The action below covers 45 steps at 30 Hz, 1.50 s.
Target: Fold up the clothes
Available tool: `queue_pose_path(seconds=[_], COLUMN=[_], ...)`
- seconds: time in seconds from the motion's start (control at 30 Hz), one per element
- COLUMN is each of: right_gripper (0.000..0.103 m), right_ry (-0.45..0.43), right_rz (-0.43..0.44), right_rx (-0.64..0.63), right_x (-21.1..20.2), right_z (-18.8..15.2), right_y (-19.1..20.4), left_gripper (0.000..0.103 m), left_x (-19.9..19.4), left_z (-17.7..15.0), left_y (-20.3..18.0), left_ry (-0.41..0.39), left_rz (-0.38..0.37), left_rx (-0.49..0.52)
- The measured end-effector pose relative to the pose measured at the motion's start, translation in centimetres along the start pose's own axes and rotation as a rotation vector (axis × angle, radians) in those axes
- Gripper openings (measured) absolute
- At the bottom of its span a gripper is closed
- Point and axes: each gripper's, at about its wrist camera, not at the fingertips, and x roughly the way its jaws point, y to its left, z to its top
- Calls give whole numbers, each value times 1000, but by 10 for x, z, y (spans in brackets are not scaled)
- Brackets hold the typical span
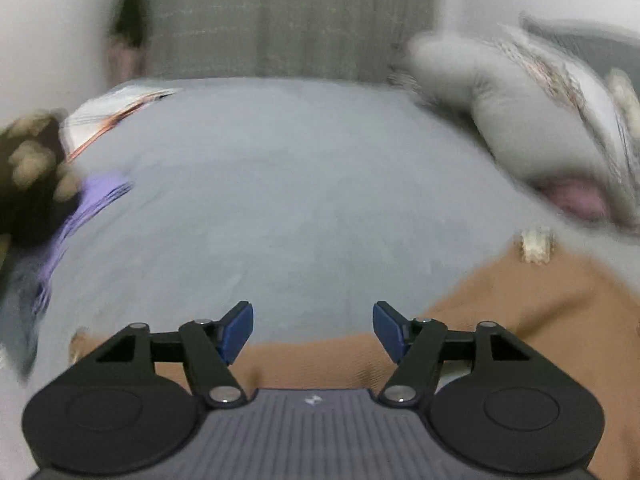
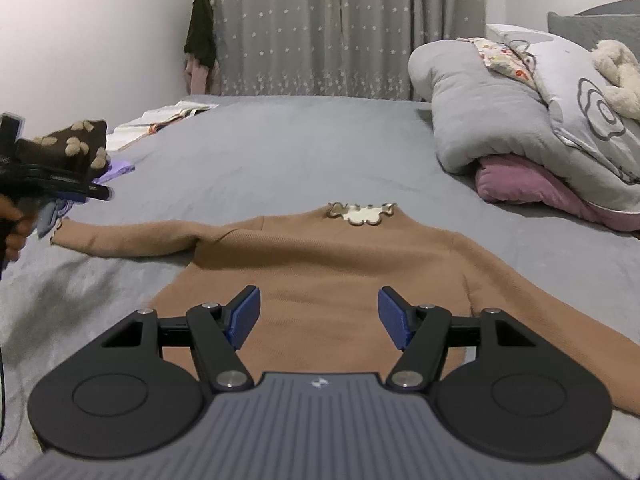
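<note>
A tan knit sweater [image 2: 328, 264] with a cream scalloped collar [image 2: 362, 212] lies flat on the grey bed [image 2: 280, 148], both sleeves spread out. My right gripper [image 2: 319, 316] is open and empty, hovering over the sweater's lower body. My left gripper [image 1: 313, 330] is open and empty over the left sleeve [image 1: 320, 364]; that view is motion-blurred. The left gripper also shows from the side in the right wrist view [image 2: 96, 192], just above the left cuff [image 2: 60, 234].
A grey duvet [image 2: 500, 120] and pink blanket [image 2: 516, 180] are heaped at the right with a plush toy [image 2: 618, 76]. A brown spotted garment [image 2: 72, 148], purple cloth [image 2: 116, 170] and open book [image 2: 160, 118] lie at the left. Curtains [image 2: 320, 28] hang behind.
</note>
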Motion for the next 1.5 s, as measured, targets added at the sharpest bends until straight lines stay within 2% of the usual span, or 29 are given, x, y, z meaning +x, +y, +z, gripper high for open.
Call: queue_pose_path(seconds=[0.07, 0.1, 0.2, 0.27, 0.3, 0.33, 0.4, 0.53, 0.6, 0.63, 0.67, 0.77, 0.8, 1.0, 1.2, 1.4, 1.5], right_gripper=[67, 67, 67, 67, 67, 67, 67, 67, 67, 67, 67, 67, 67, 67, 67, 67, 67], right_ry=[4, 4, 1, -2, -4, -6, -4, 3, 5, 5, 6, 7, 8, 8, 3, -7, -9], right_rz=[-4, -8, -22, -31, -35, -39, -46, -40, -35, -33, -31, -25, -24, -22, -27, -40, -49], right_rx=[9, 24, 79, 120, 128, 136, 143, 152, 155, 156, 157, 160, 160, 167, 165, 162, 170], right_x=[3, 4, 6, 7, 7, 7, 9, 12, 13, 13, 13, 15, 15, 17, 18, 18, 17], right_z=[-1, -1, 1, 2, 2, 2, 2, 1, 2, 2, 2, 3, 3, 3, 4, 4, 4], right_y=[-4, -8, -22, -32, -34, -36, -39, -44, -46, -48, -49, -53, -54, -53, -51, -50, -54], left_gripper=[67, 67, 67, 67, 63, 42, 18, 15, 12, 3, 0, 0, 0, 0, 0, 0, 0], left_x=[30, 37, 46, 56, 61, 69, 81, 110, 117, 117, 116, 107, 106, 102, 102, 115, 121], left_z=[11, 13, 30, 44, 46, 49, 52, 44, 42, 42, 41, 35, 36, 53, 75, 88, 82], left_y=[-2, -2, -21, -49, -55, -67, -89, -119, -123, -125, -126, -137, -137, -128, -124, -146, -154], left_ry=[102, 115, 89, 79, 82, 90, 108, 161, 155, 148, 140, 104, 101, 51, 9, -20, -61], left_rz=[-62, -83, -146, -205, -220, -249, -293, -294, -303, -312, -321, -308, -307, -279, -212, -104, 2], left_rx=[21, 21, 61, 148, 171, 215, 288, 395, 390, 387, 385, 470, 470, 409, 366, 385, 425])
